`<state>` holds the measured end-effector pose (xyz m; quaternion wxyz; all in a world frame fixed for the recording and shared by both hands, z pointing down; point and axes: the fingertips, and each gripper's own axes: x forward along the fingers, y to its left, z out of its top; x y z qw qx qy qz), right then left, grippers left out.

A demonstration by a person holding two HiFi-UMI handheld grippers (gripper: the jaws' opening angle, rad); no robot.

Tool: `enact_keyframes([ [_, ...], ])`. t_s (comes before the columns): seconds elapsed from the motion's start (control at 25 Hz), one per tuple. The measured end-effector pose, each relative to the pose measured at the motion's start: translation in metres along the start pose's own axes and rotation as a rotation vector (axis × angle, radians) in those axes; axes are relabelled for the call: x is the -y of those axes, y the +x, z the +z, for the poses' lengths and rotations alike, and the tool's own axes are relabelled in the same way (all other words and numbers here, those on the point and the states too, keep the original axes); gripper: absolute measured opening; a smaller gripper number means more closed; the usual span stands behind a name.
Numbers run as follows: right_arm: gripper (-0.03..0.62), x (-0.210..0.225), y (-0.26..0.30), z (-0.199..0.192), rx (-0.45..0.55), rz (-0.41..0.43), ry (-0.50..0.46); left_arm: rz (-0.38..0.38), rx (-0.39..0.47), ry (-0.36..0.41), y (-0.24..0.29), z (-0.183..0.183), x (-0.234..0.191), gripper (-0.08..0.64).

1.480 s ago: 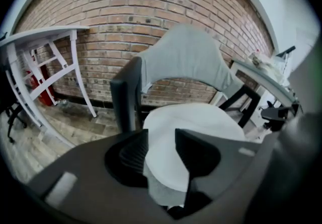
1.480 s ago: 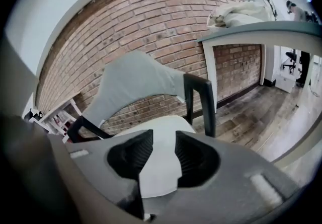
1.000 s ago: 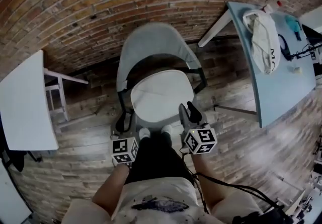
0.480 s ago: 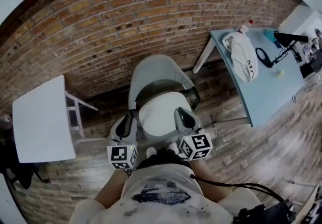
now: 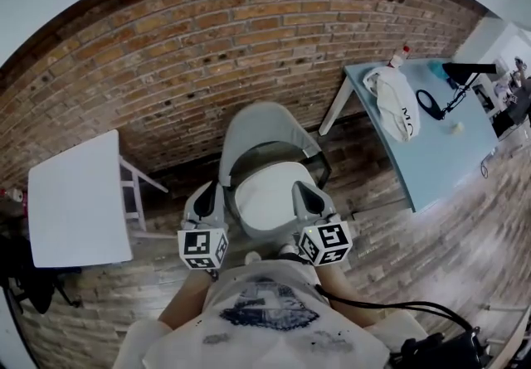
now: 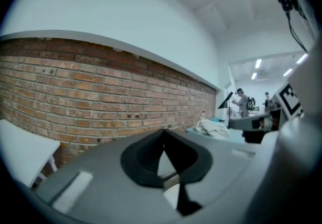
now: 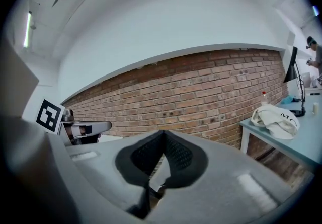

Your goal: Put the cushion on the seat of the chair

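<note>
On the seat of the chair (image 5: 259, 131) the white cushion (image 5: 270, 200) lies flat. It fills the seat from the front edge to the back. I think the job is done, so I hold both claws up and off it. My left claw (image 5: 205, 196) and right claw (image 5: 305, 196) show one by each side edge of the seat, not touching the cushion. Both have just been closing and are now shut tight with nothing in them. A second ago they were lower, by the front edge. The cushion has not moved.

Grey left claw (image 5: 209, 190), right claw (image 5: 300, 188); white printed T-shirt (image 5: 267, 327).
</note>
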<state>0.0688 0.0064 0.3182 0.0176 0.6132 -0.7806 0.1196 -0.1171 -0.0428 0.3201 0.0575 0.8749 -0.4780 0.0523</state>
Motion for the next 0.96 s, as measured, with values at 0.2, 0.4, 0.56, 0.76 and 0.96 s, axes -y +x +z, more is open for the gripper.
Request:
enact_keyframes([
  [0.2, -0.002, -0.009, -0.002, 0.006, 0.016, 0.013, -0.003, -0.005, 0.002, -0.009, -0.008, 0.002, 0.004, -0.009],
  [0.4, -0.002, -0.019, -0.004, 0.007, 0.020, 0.027, -0.009, -0.004, 0.019, -0.008, -0.016, 0.004, 0.005, -0.009],
  [0.56, -0.002, -0.021, -0.005, 0.003, 0.014, 0.025, -0.009, -0.004, 0.021, -0.014, -0.018, 0.002, 0.003, -0.008],
  [0.76, -0.002, -0.022, -0.007, 0.002, 0.011, 0.019, -0.010, -0.001, 0.026, -0.007, -0.020, 0.004, 0.001, -0.008],
  [0.96, -0.002, -0.020, -0.005, 0.001, 0.003, 0.015, -0.005, -0.009, 0.004, -0.019, -0.017, -0.001, 0.003, -0.009],
])
